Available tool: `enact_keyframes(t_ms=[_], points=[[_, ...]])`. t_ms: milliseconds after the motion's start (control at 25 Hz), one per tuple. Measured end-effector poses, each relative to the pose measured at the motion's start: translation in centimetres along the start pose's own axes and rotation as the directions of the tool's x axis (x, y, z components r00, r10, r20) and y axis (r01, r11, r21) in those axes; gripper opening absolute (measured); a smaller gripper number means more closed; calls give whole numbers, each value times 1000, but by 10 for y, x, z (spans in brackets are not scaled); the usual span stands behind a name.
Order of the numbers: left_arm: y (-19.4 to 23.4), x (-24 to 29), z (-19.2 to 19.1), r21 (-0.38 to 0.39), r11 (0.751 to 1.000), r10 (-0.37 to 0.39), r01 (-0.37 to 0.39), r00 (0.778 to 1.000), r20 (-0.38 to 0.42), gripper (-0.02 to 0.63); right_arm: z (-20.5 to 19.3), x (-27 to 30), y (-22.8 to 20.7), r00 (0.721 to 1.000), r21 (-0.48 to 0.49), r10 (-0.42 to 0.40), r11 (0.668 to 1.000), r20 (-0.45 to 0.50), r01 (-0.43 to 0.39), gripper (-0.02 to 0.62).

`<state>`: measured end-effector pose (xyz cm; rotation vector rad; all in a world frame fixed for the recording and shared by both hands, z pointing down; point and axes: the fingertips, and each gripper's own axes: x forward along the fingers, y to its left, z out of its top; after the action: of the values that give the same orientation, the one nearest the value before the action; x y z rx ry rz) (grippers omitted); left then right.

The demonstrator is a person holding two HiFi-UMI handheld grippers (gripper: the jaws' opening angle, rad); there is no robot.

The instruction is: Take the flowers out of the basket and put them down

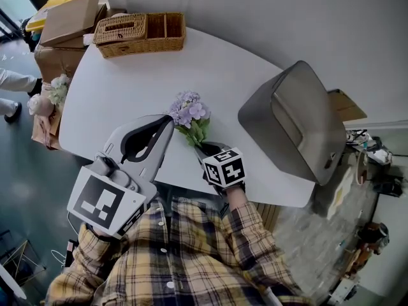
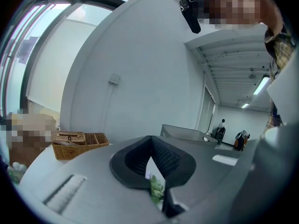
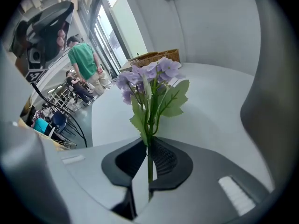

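One bunch of flowers point(image 1: 188, 112), purple heads w/ green leaves, is out of the basket and low over the near part of the table point(image 1: 121, 88); can't tell if the blooms touch it yet. R gripper point(image 3: 148, 143) is pinched on the stem point(image 3: 149, 125), jaws almost together w/ the stalk nipped at the tips. L gripper point(image 2: 150, 140) holds nothing, jaws together, parked just beside the blooms on the left.

Step in hand, imo: laying them down. To do it well, get the heads onto the tabletop first and let go only once the stem rests flat. Watch the leaves vs. the pads so nothing drags on the way out.

Table is plain white, smooth, w/ a rounded front, so a light bunch could slide. Further back, the wicker basket point(image 1: 140, 34) sits at the far edge, well apart from the flowers. A grey lidded bin point(image 1: 290, 116) stands at right. Beyond: cardboard boxes point(image 1: 67, 21), big windows, and a person in a green top point(image 3: 86, 62).
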<state>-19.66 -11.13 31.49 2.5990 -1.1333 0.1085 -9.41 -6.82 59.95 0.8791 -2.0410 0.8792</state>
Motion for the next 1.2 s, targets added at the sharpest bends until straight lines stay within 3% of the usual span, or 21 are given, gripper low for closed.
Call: enact_keyframes(t_ms=[480, 760, 960, 1200], points=[[3, 4, -1, -6, 1000, 14, -14, 1000, -2, 11, -10, 15, -3, 999, -22, -7, 1000, -36, 6, 69], [-3, 12, 0, -5, 1000, 12, -12, 1000, -5, 11, -7, 6, -3, 1000, -12, 13, 1000, -11, -13, 107], [-14, 22, 4, 0, 1000, -7, 7, 1000, 1, 11, 10, -19, 0, 998, -26, 17, 1000, 57, -16, 103], [-41, 40, 20, 17, 998, -54, 53, 998, 25, 11, 63, -87, 8, 969, -69, 21, 998, 245, -4, 87]])
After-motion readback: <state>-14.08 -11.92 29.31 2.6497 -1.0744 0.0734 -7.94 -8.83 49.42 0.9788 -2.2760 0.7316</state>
